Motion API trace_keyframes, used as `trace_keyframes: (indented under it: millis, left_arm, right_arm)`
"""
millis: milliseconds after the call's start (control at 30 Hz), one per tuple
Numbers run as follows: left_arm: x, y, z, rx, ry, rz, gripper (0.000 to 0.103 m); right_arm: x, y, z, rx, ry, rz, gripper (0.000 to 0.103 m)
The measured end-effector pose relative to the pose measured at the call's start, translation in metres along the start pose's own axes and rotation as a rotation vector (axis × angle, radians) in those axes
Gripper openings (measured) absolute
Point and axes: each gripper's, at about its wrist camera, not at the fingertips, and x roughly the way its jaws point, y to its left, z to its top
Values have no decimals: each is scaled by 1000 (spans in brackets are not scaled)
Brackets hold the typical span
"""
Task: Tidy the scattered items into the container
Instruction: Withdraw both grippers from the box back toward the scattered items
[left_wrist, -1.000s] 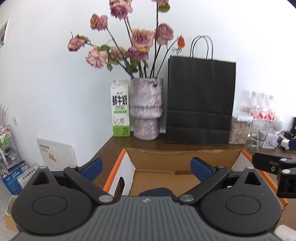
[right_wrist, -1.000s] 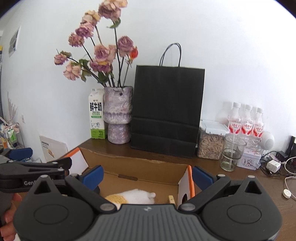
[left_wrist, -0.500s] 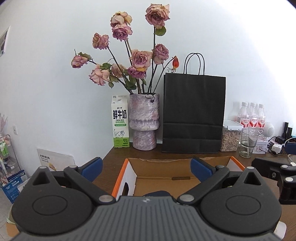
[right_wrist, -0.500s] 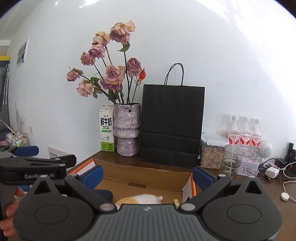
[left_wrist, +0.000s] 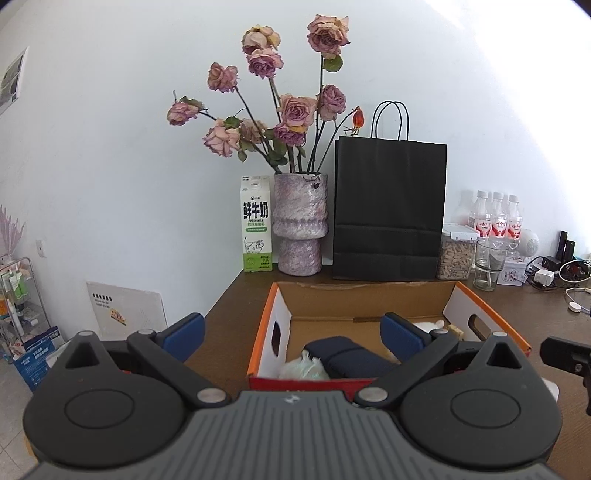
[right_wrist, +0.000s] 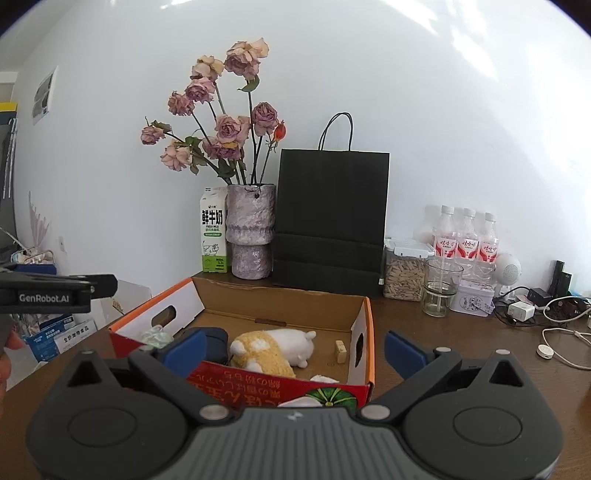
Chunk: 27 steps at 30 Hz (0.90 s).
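The left gripper (left_wrist: 291, 334) stood wide open and empty, just short of the cardboard box (right_wrist: 280, 306). Inside lay a dark pouch (left_wrist: 347, 356), plush toy (right_wrist: 273, 347) and small block (right_wrist: 340, 349). The right gripper (right_wrist: 293, 349) likewise gaped, holding nothing.

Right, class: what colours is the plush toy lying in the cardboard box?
Yellow and white; the plush toy shows best in the right wrist view.
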Motion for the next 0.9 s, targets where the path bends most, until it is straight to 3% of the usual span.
trace_keyframes:
  millis: [400,633,767,900]
  left_arm:
    - [-55,17,-56,26,53,-5,103]
    - [-90,40,-113,-28,152,11,103]
    - [-101,39,-114,-22,140,6,103]
    - [-100,35,-114,-16,141,-7,103]
  right_arm:
    - [-53,9,-47,18,49,-8,103]
    - [-81,18,-105,49,128,-21,103]
    - [-84,26,-123,56,186,0,103]
    - [-89,33,-123,45,165,1,103]
